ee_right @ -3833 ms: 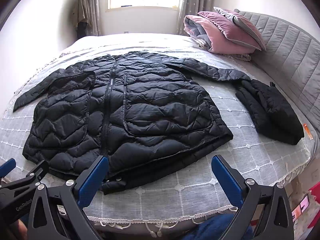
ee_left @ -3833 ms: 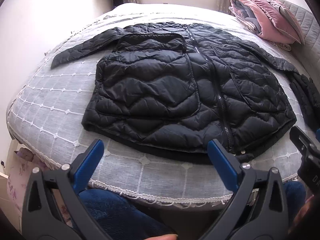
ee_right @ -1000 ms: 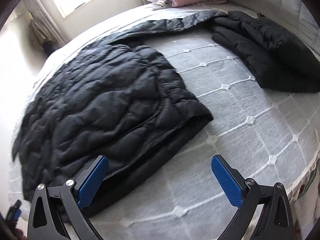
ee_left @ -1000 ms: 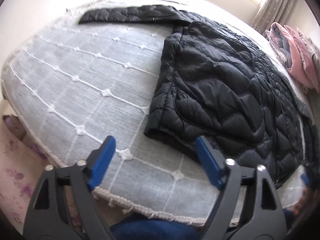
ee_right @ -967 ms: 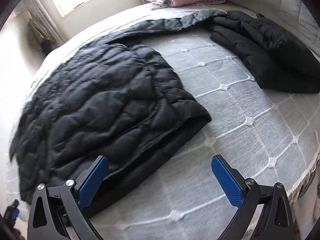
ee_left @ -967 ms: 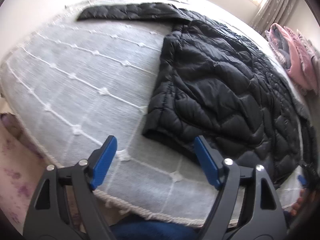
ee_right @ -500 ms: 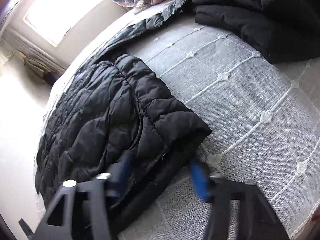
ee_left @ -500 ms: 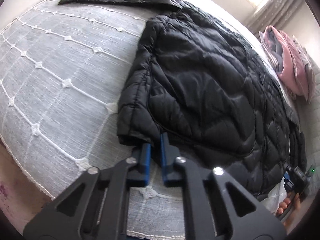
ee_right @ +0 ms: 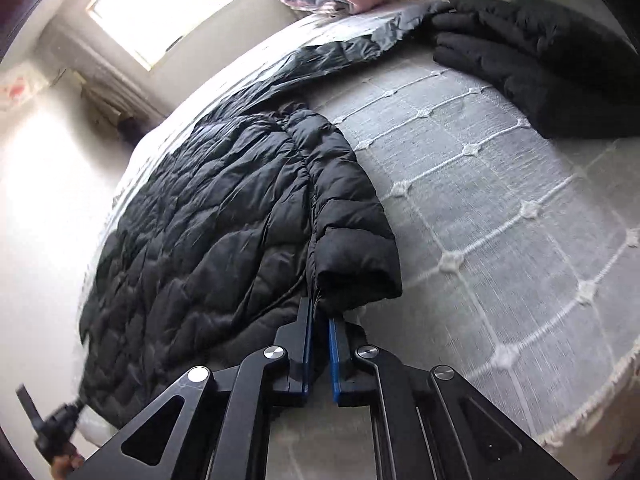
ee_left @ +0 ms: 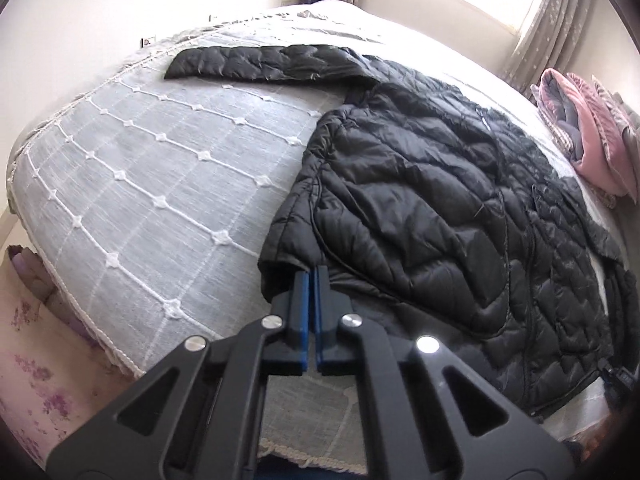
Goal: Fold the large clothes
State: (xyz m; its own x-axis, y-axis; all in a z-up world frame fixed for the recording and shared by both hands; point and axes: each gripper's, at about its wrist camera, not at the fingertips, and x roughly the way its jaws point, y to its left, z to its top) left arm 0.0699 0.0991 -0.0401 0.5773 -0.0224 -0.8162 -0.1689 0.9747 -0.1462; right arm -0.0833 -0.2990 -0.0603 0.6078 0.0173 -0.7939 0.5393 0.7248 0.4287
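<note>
A black quilted puffer jacket (ee_left: 420, 200) lies spread on the grey bed cover (ee_left: 140, 160), one sleeve (ee_left: 260, 62) stretched out towards the far left. My left gripper (ee_left: 311, 276) is closing its jaws on the near left hem corner, with the fabric pinched between the blue pads. In the right wrist view the same jacket (ee_right: 224, 220) shows its other bottom corner. My right gripper (ee_right: 320, 308) is closing there too, the hem edge caught between its pads. The jacket's other sleeve (ee_right: 340, 52) runs off to the far right.
A second black garment (ee_right: 540, 60) lies bunched at the bed's far right. Pink and grey folded bedding (ee_left: 592, 136) sits near the headboard. The bed's fringed edge (ee_left: 120, 356) runs just below my grippers. A bright window (ee_right: 172, 4) is behind the bed.
Both grippers went from wide open to closed, each moving forward onto a bottom corner of the jacket. The hem corners now look slightly lifted and gathered at the pads.
</note>
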